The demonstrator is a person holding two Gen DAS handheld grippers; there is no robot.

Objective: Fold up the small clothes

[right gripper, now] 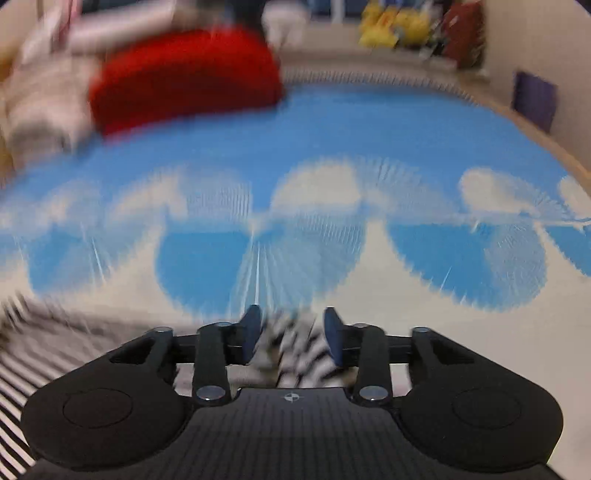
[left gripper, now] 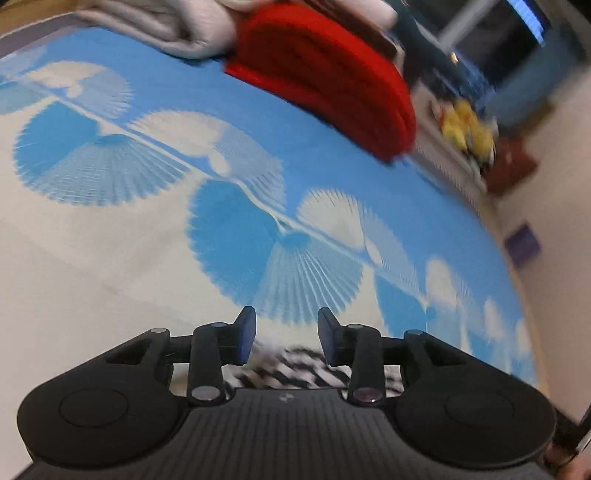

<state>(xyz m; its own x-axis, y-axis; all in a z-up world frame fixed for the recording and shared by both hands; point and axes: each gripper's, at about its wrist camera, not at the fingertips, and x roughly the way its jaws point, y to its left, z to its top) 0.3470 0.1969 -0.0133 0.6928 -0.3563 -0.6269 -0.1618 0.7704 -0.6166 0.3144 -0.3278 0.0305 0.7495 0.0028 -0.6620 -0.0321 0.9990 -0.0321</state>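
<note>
hovering low over the bed, the left gripper (left gripper: 287,334) has its two blue pads parted with nothing pressed between them (released), and the black-and-white striped garment (left gripper: 299,369) lies just under and behind its fingertips, close to the gripper body. the right gripper (right gripper: 291,336) also stands with its pads apart; a blurred fold of the same striped cloth (right gripper: 295,350) sits in the gap between them, but the pads do not press on it, so this claw is released too. more of the striped cloth spreads out to the lower left of the right wrist view, flat on the sheet. beyond both grippers stretches the blue and white bedsheet (left gripper: 147,240) with its fan-shaped pattern. farther back a folded red blanket (left gripper: 332,81) rests on the sheet, with a pale grey bundle of bedding (left gripper: 166,29) beside it. at the far edge, past the bed, yellow packets (right gripper: 395,22) sit blurred near a pale wall, too smeared to tell what they are
</note>
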